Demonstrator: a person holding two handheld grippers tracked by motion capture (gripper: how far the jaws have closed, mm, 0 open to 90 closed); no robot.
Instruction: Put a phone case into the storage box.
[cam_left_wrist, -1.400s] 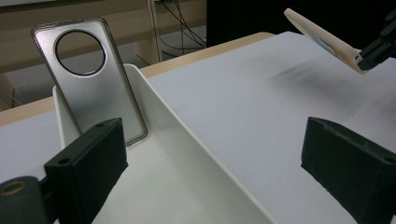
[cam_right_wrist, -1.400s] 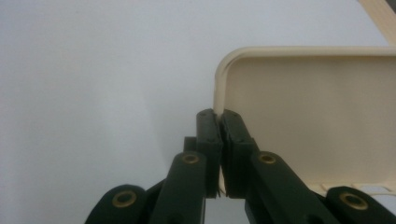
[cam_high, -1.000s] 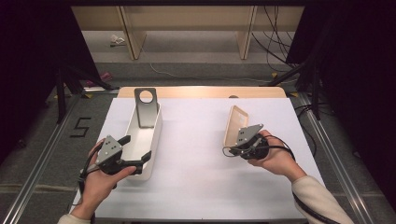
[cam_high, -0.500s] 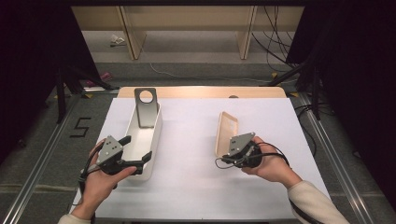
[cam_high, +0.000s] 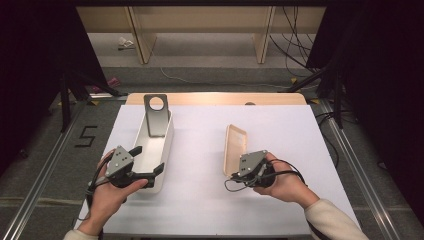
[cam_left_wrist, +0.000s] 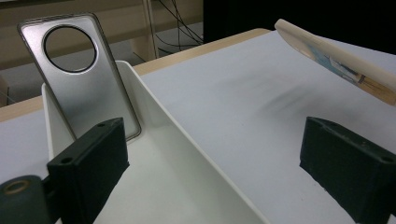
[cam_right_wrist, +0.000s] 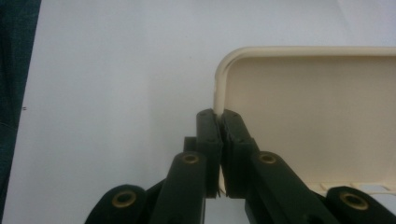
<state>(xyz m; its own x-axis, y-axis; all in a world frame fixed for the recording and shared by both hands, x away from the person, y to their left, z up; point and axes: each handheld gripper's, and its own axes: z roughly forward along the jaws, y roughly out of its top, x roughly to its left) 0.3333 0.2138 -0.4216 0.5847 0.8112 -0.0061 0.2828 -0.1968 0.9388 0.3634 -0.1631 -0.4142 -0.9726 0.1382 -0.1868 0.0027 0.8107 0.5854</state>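
Observation:
A long white bin (cam_high: 167, 145) lies on the left of the white table top, and a silver phone back (cam_high: 156, 116) with a round camera hole leans upright at its far end. My left gripper (cam_high: 149, 159) stands open at the bin's near end. In the left gripper view (cam_left_wrist: 219, 163) one jaw is inside the bin (cam_left_wrist: 187, 144) and the other over the table, facing the silver phone back (cam_left_wrist: 79, 79). My right gripper (cam_high: 231, 175) is shut on the near rim of a cream phone case (cam_high: 235, 147), held tilted above the table. In the right gripper view the pads (cam_right_wrist: 218, 121) pinch the cream case (cam_right_wrist: 317, 116) at its rim.
A wooden board edge (cam_high: 215, 98) runs along the table's far side. Metal rails (cam_high: 350, 155) flank the table. The floor at the left bears a "5" mark (cam_high: 86, 136). Shelving and cables stand at the back.
My right gripper has carried the cream case leftward, toward the middle of the table. The left gripper and the bin have stayed put.

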